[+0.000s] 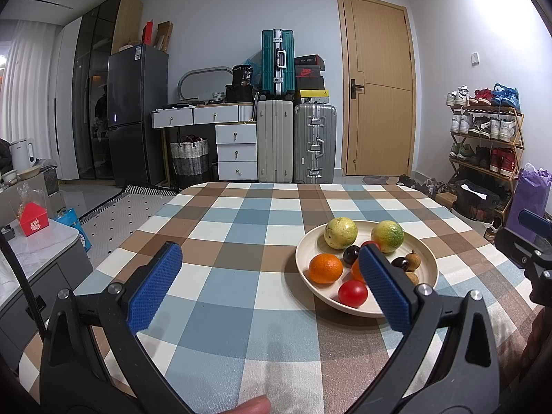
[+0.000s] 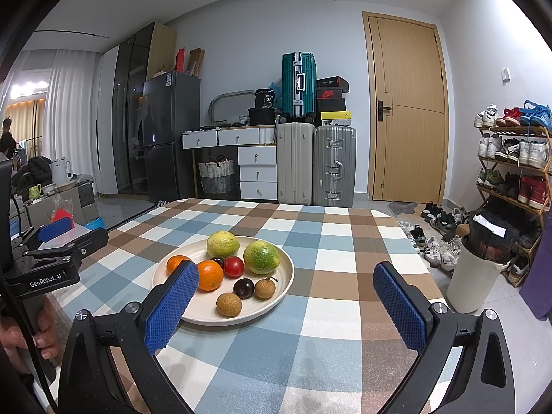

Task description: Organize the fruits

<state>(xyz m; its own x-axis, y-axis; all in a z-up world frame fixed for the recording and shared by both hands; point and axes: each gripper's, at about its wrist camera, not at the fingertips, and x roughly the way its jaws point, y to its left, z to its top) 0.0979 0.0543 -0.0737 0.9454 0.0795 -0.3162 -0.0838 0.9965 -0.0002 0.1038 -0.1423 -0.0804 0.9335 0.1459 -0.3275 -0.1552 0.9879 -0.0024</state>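
With both my left gripper point(image 1: 270, 284) and right gripper point(image 2: 286, 302) spread empty above the table point(image 2: 345, 241), the fruits sit piled on the plate point(image 2: 283, 277); round, smooth, probably bruisable, so I'd pinch the orange point(image 2: 209, 275) gently across its middle.

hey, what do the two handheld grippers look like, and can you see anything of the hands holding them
Both are black plastic frames with angular cut-outs, silver pivot screws and two fingers faced with blue textured pads. The left gripper and right gripper match. In the right wrist view, the left one's body reads "GenRobot.AI" in white, with a dark cable beside it. A bare hand wraps its handle; no sleeve shows.
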